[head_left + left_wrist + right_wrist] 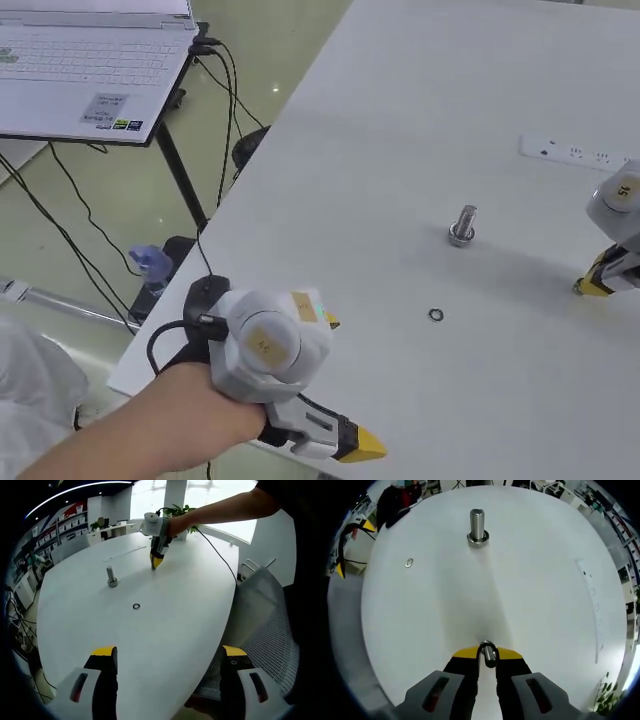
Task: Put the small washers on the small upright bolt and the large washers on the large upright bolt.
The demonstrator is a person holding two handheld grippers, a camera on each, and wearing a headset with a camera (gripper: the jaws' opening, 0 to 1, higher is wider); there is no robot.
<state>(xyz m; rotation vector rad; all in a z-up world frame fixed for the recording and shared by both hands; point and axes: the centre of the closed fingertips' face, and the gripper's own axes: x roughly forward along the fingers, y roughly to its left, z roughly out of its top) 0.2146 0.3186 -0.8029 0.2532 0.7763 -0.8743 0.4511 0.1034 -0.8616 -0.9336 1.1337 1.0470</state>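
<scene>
Right gripper (pixel 488 656): clamped on small bolt (pixel 488 650), apparently steadying it upright. Left gripper (pixel 169 652): jaws apart, empty. Small washer (pixel 436 315): loose.

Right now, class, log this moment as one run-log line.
left gripper open | right gripper shut on small bolt | large bolt upright | washer loose on table

Broad white counter (pixel 400 110) here, lit by bright windows (pixel 240 500) at the far end, with a leafy plant (pixel 181 511) in front of them. Pale green glossy floor (pixel 130 170) alongside, black cables (pixel 60 190) trailing over it (quite a tangle). An open laptop (pixel 90 60) stands beside the counter, and a grey mesh chair (pixel 267 630) is pulled close.
</scene>
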